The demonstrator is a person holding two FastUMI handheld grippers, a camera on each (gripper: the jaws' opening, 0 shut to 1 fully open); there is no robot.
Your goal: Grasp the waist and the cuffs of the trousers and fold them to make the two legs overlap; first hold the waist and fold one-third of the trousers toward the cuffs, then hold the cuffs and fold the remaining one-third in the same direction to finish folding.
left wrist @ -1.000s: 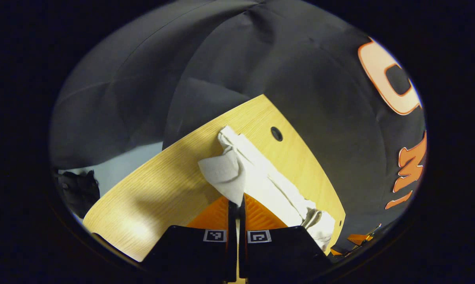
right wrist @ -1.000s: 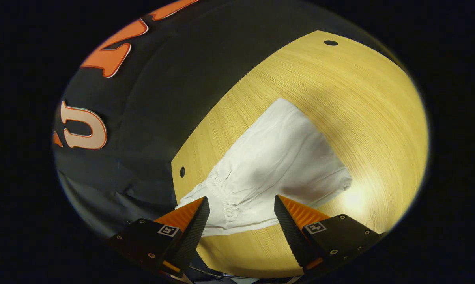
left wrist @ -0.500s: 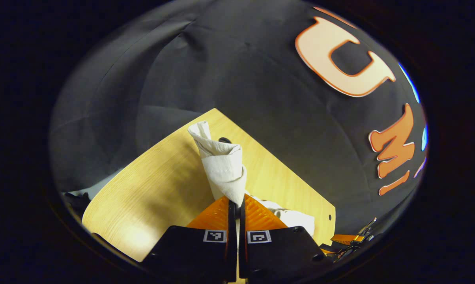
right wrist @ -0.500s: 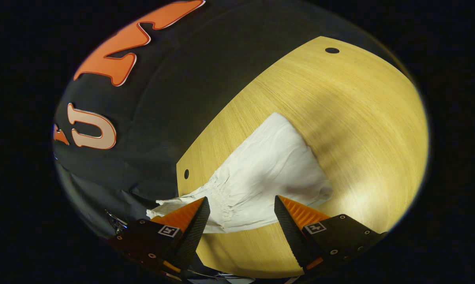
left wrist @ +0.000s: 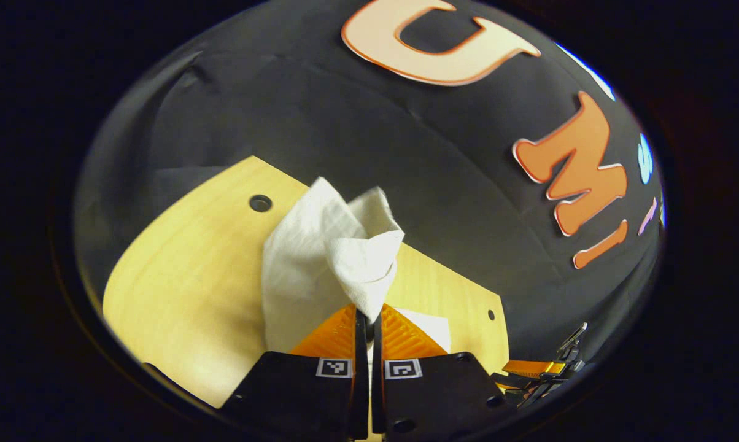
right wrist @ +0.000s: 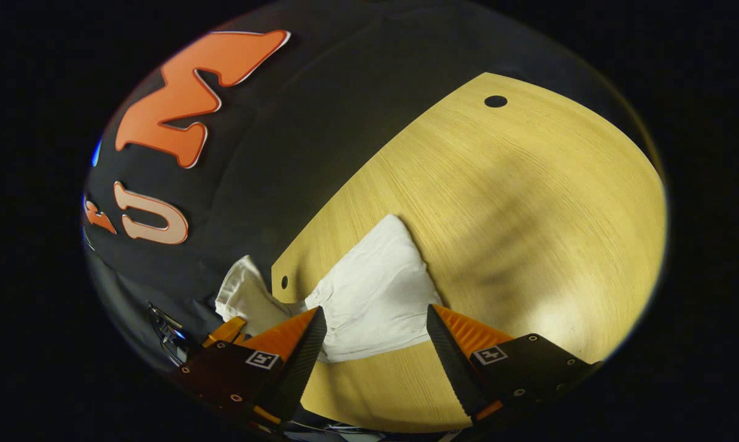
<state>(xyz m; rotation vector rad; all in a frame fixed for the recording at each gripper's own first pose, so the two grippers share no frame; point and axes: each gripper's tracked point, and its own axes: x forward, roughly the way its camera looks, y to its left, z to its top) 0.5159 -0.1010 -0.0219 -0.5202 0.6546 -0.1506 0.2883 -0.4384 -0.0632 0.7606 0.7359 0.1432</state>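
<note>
White trousers bunched, pinched in left gripper fingers; right gripper fingers wide apart.

No legible text, brand or number

Small black-and-white square code markers sit on the gripper bodies, bearing patterns, not readable characters.

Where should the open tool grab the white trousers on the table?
Probably the near edge of the white trousers, lying flat on the wooden table right between the open right tool. Come in low from the table's near side so one finger slides under the edge. The left tool already pinches a lifted end.
</note>
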